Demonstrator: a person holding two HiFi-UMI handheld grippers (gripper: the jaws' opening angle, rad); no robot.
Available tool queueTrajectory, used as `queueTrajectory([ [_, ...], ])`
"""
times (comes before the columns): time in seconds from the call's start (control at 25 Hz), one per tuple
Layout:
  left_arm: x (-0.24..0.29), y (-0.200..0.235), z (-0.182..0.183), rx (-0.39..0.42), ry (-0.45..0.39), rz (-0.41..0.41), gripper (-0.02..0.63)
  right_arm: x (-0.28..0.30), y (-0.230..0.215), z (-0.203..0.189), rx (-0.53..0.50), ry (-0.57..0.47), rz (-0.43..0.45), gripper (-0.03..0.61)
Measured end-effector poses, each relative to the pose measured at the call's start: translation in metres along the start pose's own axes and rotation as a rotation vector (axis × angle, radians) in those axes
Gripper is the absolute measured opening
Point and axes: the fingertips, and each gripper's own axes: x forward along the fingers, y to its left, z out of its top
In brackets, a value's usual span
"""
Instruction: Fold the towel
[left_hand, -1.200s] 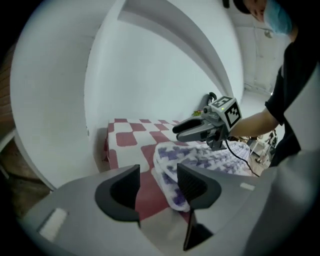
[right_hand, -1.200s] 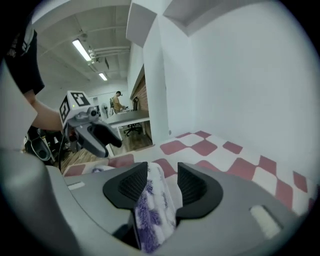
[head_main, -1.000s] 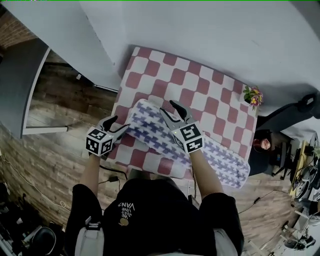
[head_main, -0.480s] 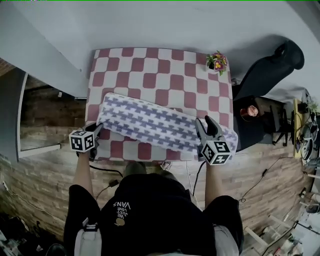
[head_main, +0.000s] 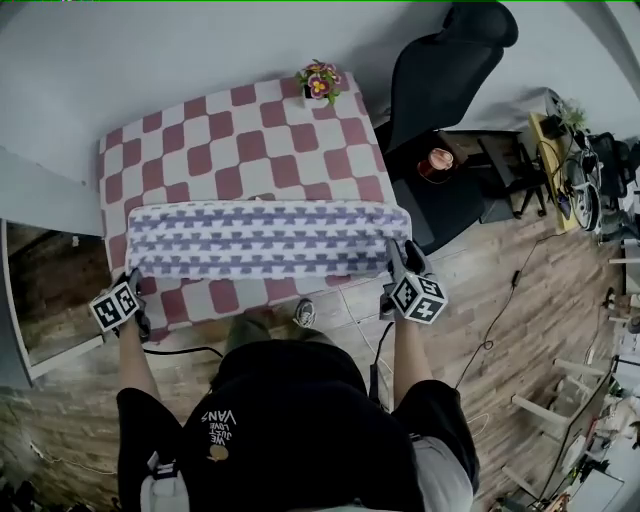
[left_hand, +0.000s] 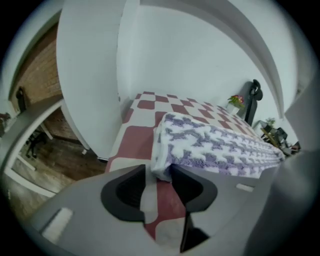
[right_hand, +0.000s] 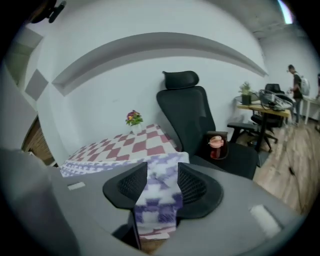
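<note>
Corner-grasp step: towel (head_main: 265, 240) stretched along the table's (head_main: 230, 130) near edge. Left gripper (head_main: 133, 283) (jaws just closed in) pinches the corner at the table's left; right gripper (head_main: 400, 255) clamps the end past the table's right. Next, probably: carry both corners toward the table's far edge, evenly.

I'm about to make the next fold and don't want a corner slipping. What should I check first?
1. Left tongs on towel corner: ok; jaws have just been closing, corner pinched between them.
2. Right tongs on other end: ok; cloth clamped.
3. Towel stretched straight between them: ok.
4. Table beyond towel: ok; flower pot stands apart at far edge.
5. Left grip firm enough: cannot tell; only the corner tip is in.
</note>
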Motion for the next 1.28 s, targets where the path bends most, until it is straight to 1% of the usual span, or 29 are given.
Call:
queueTrajectory([
  [0.04,-0.002,0.003,0.001,0.004,-0.009,0.05,0.159,-0.004,-0.014,-0.006,0.051,-0.005,-0.029,0.181],
  [0.08,-0.005,0.003,0.001,0.011,-0.019,0.087,0.191,-0.008,-0.026,-0.012,0.098,-0.011,-0.051,0.181],
  [0.12,-0.008,0.001,0.001,0.017,-0.03,0.107,0.195,-0.012,-0.037,-0.017,0.139,-0.018,-0.066,0.183],
  [0.2,-0.013,-0.009,0.002,0.034,-0.057,0.119,0.195,-0.02,-0.053,-0.023,0.193,-0.043,-0.083,0.195],
  [0.32,-0.026,-0.036,0.013,0.09,-0.133,0.141,0.198,-0.028,-0.071,-0.028,0.219,-0.074,-0.089,0.195],
  [0.48,-0.04,-0.084,0.033,0.206,-0.228,0.159,0.199,-0.026,-0.08,-0.043,0.293,-0.043,-0.031,0.213],
  [0.6,-0.05,-0.103,0.037,0.263,-0.277,0.237,0.201,-0.023,-0.079,-0.056,0.412,-0.025,0.038,0.213],
  [0.68,-0.056,-0.107,0.034,0.27,-0.292,0.288,0.215,-0.019,-0.075,-0.065,0.513,-0.009,0.094,0.213],
  [0.72,-0.059,-0.11,0.032,0.265,-0.298,0.299,0.216,-0.017,-0.073,-0.069,0.561,0.0,0.12,0.213],
  [0.8,-0.065,-0.119,0.03,0.264,-0.311,0.295,0.216,-0.013,-0.068,-0.075,0.649,0.02,0.169,0.213],
  [0.88,-0.069,-0.129,0.029,0.283,-0.321,0.285,0.216,-0.009,-0.065,-0.077,0.701,0.035,0.201,0.21],
  [0.92,-0.069,-0.133,0.029,0.295,-0.324,0.279,0.216,-0.008,-0.065,-0.078,0.704,0.037,0.202,0.183],
  [1.0,-0.068,-0.139,0.027,0.312,-0.321,0.263,0.216,-0.01,-0.067,-0.078,0.676,0.035,0.189,0.148],
  [1.08,-0.064,-0.142,0.025,0.326,-0.313,0.245,0.216,-0.013,-0.066,-0.076,0.645,0.022,0.184,0.128],
  [1.12,-0.062,-0.143,0.025,0.332,-0.31,0.235,0.216,-0.015,-0.064,-0.074,0.634,0.012,0.186,0.085],
  [1.16,-0.059,-0.144,0.024,0.336,-0.307,0.224,0.216,-0.017,-0.062,-0.07,0.626,0.001,0.188,0.058],
  [1.28,-0.052,-0.145,0.023,0.341,-0.299,0.191,0.216,-0.023,-0.053,-0.056,0.614,-0.037,0.185,0.04],
])
